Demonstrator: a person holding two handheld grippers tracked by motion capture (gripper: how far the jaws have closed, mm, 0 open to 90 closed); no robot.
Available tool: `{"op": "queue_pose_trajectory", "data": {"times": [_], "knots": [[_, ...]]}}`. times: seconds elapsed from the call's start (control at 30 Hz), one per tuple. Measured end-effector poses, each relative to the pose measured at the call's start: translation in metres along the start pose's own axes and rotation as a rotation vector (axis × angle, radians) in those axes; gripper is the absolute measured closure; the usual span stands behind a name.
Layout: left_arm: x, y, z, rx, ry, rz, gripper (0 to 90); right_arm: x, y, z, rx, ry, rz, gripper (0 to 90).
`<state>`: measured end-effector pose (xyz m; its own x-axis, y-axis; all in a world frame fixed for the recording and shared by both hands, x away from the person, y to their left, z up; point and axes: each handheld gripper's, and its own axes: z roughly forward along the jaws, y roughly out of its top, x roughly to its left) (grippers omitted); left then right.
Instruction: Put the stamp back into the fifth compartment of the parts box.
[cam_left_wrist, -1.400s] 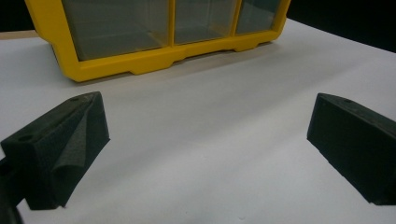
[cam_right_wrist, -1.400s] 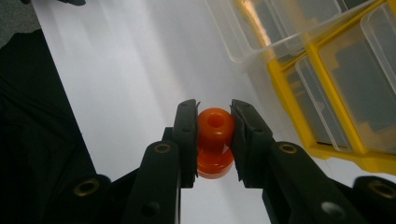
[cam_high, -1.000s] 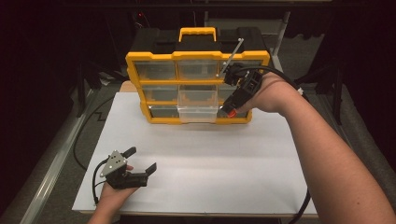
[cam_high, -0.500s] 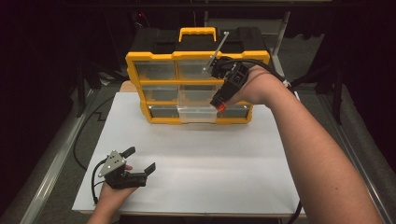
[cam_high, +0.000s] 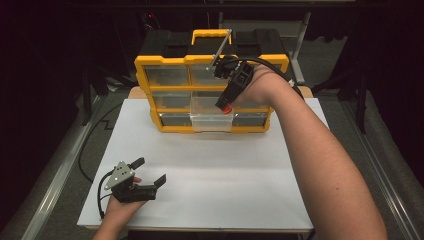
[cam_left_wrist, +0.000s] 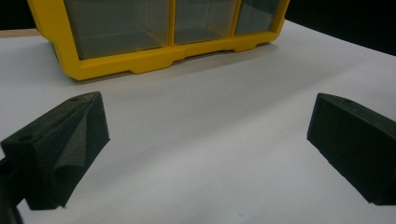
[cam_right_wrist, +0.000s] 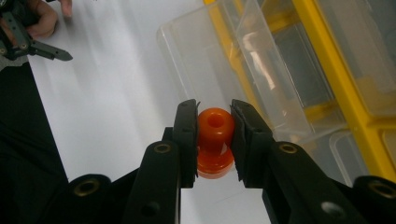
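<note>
Over the pulled-out clear drawer (cam_high: 212, 120) of the yellow organizer (cam_high: 210, 95), at the back of the white counter (cam_high: 210, 185): right claw (cam_high: 226, 107) pointed down, closed on a small orange plastic piece (cam_right_wrist: 214, 140). Seen along its own jaws, pinched squarely between both pads, round top with a hole facing the camera, wider base behind. Below and beyond it, the open drawer (cam_right_wrist: 224, 60), transparent, with a slanted divider inside and nothing clearly lying in it. Judged from this: pick-up done, drawer already drawn out, carry to the drawer close to finished. Not yet done: lowering into the compartment, letting go, then most likely pushing the drawer back flush with its neighbours. Unclear from these pictures whether the orange piece hangs fully over the drawer's opening or just at its front edge. Near the front left of the counter, left claw (cam_high: 150, 175) resting low on the sheet, spread wide with nothing between the two black pads (cam_left_wrist: 65, 149), facing the organizer (cam_left_wrist: 154, 51) from well apart, taking no part in the placing for now, perhaps free to steady the organizer or shut the drawer afterwards.
</note>
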<state>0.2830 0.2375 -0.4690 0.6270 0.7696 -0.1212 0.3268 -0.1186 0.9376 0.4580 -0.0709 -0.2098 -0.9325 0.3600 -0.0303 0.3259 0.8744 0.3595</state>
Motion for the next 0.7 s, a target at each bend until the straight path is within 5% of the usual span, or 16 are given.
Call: {"op": "queue_pose_trajectory", "data": {"times": [0.7], "knots": [[0.001,0.0,-0.002,0.0,-0.006,-0.001,0.1,-0.007,0.029,0.015,0.004,-0.019,-0.002,73.7]]}}
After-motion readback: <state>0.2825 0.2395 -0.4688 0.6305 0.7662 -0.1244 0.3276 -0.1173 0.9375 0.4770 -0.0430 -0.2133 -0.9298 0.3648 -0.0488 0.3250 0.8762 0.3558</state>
